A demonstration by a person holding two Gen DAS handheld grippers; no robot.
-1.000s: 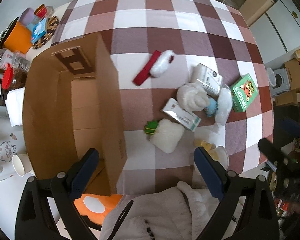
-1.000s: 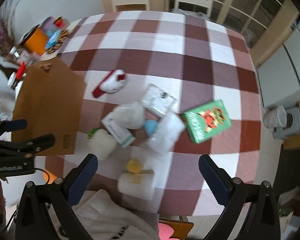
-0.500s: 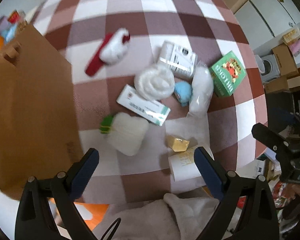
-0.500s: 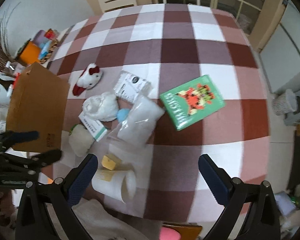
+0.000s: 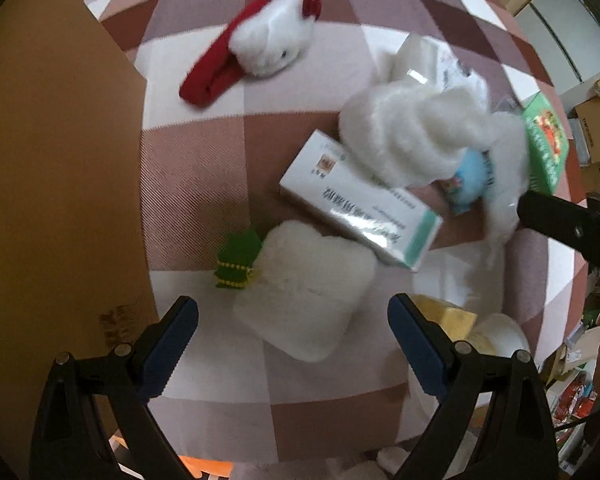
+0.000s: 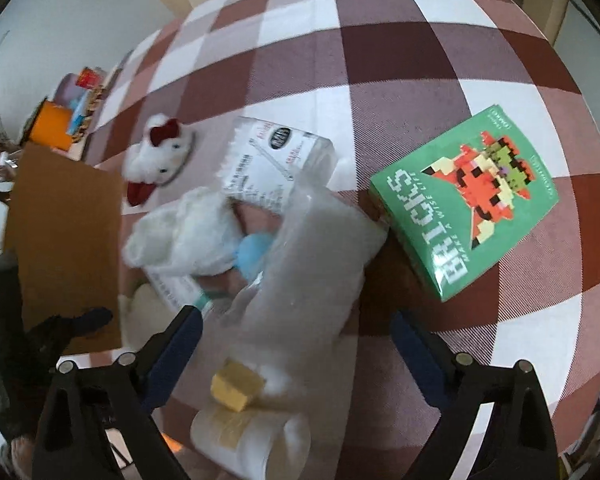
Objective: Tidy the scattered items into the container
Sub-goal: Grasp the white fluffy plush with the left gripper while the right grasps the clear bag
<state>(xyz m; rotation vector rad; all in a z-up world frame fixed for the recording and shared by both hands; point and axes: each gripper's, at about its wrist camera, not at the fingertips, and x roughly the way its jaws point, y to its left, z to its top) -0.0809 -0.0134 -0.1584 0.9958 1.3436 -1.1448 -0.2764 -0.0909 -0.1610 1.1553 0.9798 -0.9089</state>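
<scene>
Hovering over the counter (image 5: 204,184), my left hand-held gripper (image 5: 293,326) stands apart above the white plush pillow (image 5: 304,292). My right hand-held gripper (image 6: 296,332) is closing, empty, over the clear bag (image 6: 316,256). Cardboard box (image 5: 56,184) lies left.

Matt cardboard box (image 5: 60,184); fluffy plush radish (image 5: 304,296)

Between left fingers (image 5: 172,332): fluffy white square cushion (image 5: 304,292). Beyond it: long white medicine carton (image 5: 360,204). Left of them: brown cardboard box (image 5: 56,184).
</scene>
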